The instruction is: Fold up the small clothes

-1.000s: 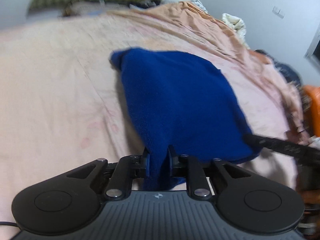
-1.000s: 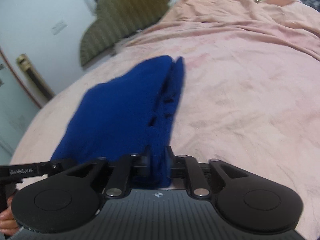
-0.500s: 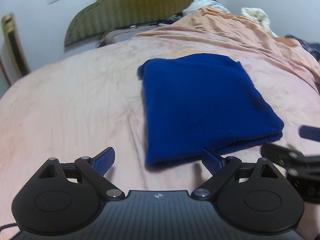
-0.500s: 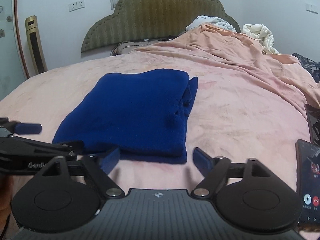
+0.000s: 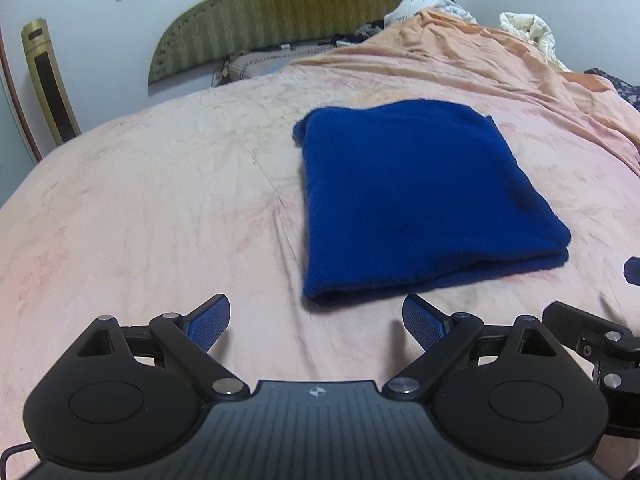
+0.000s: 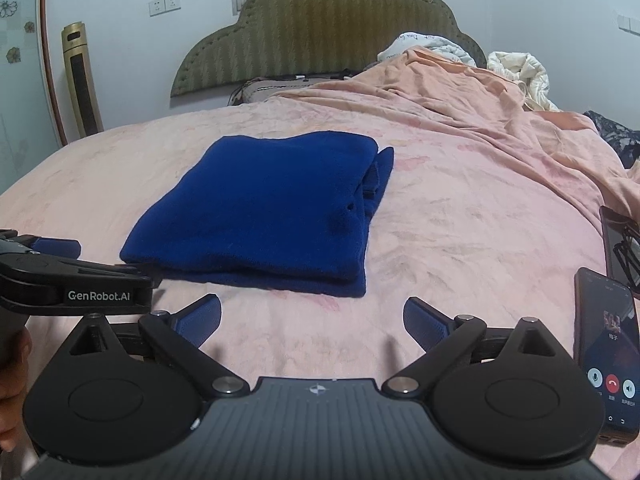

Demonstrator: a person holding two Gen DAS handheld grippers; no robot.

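Hand-held gripper (image 5: 316, 322) wide open, empty, short of blue cloth (image 5: 416, 204)

Each gripper is matte black: a ribbed central housing with a small diamond emblem, two rounded lobes with recessed discs, and linkage arms on silver rivets. The left gripper (image 5: 316, 322) and right gripper (image 6: 312, 320) carry blue textured pads (image 5: 210, 322). One arm reads "GenRobot.AI".

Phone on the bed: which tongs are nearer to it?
Right. The right tongs are just left of the phone; the left tongs lie farther left, beyond them.
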